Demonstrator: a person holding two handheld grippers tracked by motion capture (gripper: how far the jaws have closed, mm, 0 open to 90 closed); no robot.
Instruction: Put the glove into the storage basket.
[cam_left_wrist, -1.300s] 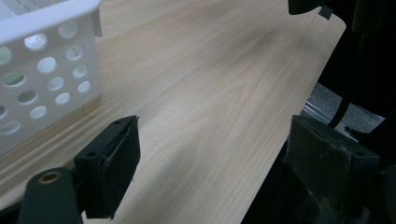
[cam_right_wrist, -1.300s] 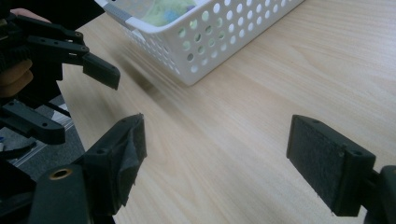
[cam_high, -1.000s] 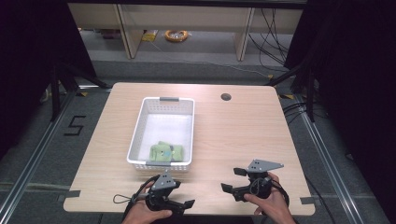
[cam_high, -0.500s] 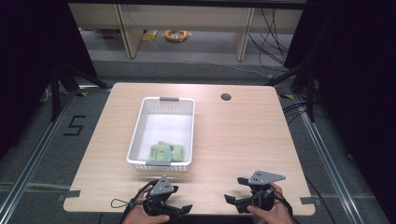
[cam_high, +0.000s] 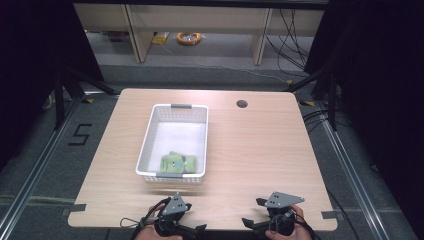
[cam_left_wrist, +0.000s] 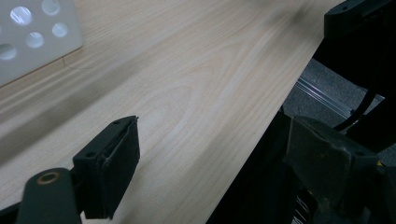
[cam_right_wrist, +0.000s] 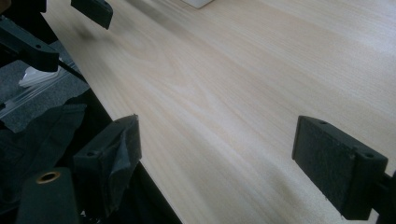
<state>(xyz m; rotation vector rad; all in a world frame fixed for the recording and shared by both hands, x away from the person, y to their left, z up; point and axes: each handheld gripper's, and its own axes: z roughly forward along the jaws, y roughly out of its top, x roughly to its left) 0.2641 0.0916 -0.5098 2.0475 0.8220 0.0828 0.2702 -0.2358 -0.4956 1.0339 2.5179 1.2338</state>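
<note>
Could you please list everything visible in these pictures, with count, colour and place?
table: one, light wood, centre
basket: one, white with holes, left of the table's middle
toys: a green heap, count unclear, in the basket's near end
hole: one, dark, table's far right
coil: one, orange, on the floor beyond the table
left tongs: one, black, open, at the near edge
right tongs: one, black, open, at the near edge
hands: two, at the bottom, holding the tongs

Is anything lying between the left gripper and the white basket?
No. In the high view, bare table lies between the left gripper and the white basket.
</note>
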